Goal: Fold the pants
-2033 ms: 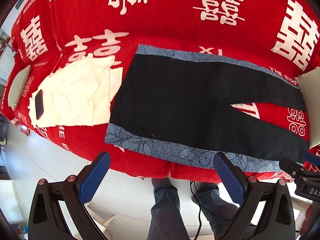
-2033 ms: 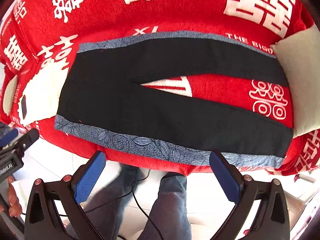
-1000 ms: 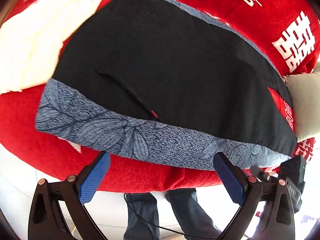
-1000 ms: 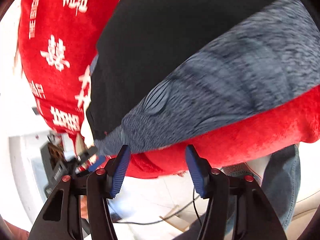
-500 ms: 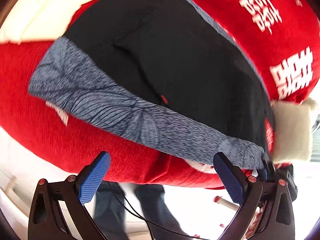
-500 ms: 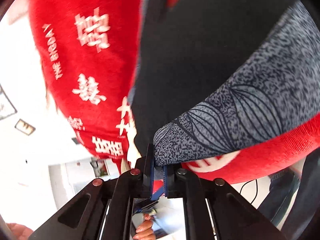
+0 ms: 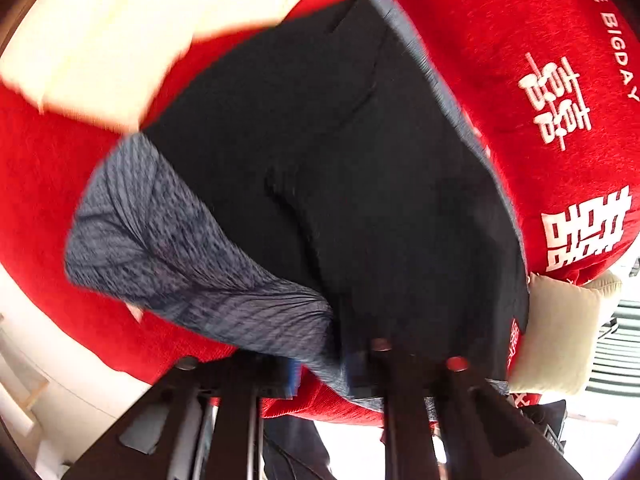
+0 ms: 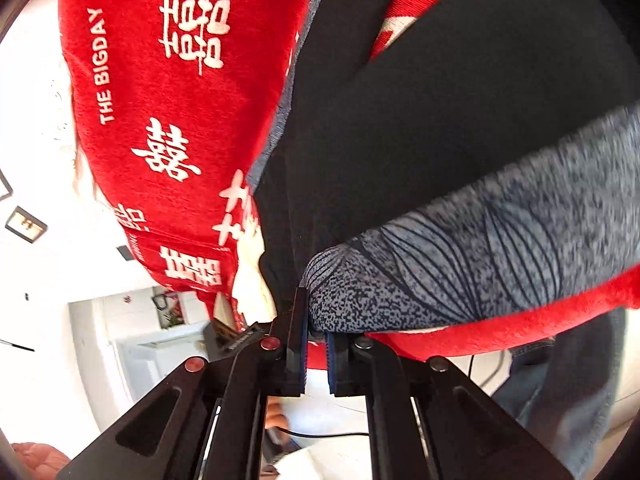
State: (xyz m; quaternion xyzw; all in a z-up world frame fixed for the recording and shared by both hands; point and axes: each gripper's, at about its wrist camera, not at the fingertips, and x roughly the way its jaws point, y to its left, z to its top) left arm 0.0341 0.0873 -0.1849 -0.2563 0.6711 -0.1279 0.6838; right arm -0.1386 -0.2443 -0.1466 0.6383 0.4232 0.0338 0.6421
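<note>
Black pants (image 7: pixel 360 184) with a grey leaf-print side band (image 7: pixel 168 248) lie on a red bed cover. My left gripper (image 7: pixel 322 372) is shut on the bunched grey band at the near edge of the pants. In the right wrist view the pants (image 8: pixel 460 120) fill the right side; my right gripper (image 8: pixel 316 336) is shut on the end of the same grey band (image 8: pixel 480 256), which puckers at the pads.
The red cover with white characters (image 7: pixel 552 100) drapes over the bed edge. A cream cloth (image 7: pixel 120 32) lies beyond the pants' waist end. A beige pillow (image 7: pixel 560 332) sits at the leg end. Jeans-clad legs (image 8: pixel 560 392) and white floor are below.
Both grippers came in from above the bed to its near edge. The right closed on the grey band first; the left has now closed on it too, bunching the fabric.
</note>
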